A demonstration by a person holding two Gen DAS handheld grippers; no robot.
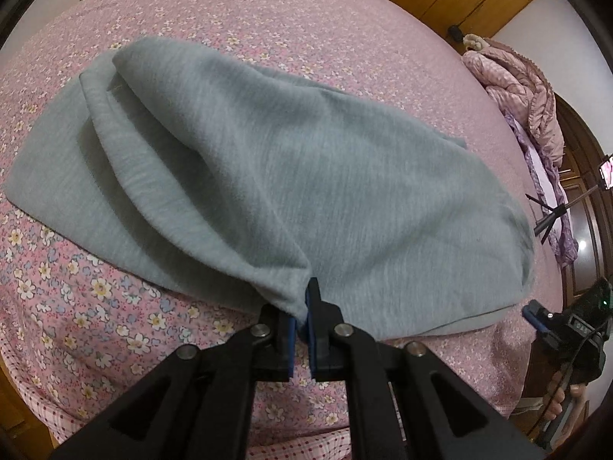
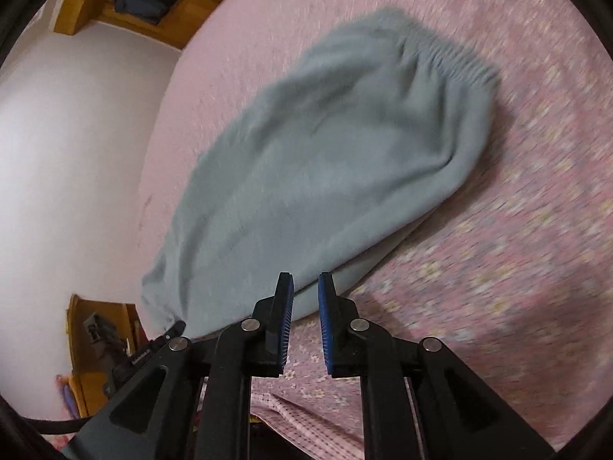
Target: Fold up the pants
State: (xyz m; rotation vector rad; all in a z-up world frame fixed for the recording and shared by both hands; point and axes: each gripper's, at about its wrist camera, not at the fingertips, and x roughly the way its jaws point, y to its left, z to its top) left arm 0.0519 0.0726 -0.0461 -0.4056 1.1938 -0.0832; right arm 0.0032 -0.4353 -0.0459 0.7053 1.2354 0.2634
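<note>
Gripping pants (image 1: 268,161) hem: left tongs (image 1: 302,306).

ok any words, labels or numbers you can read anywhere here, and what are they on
None can be read.
Small white print on the other gripper's black body, right wrist view: too small and blurred to read.
Phone screen on the tripod, left wrist view: glowing, too small to read.
Gray pants: no label shows.

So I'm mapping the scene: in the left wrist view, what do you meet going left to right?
Floral bedsheet → grey pants, hem pinched in the left gripper → right gripper → pink quilt at the bed's edge.
</note>
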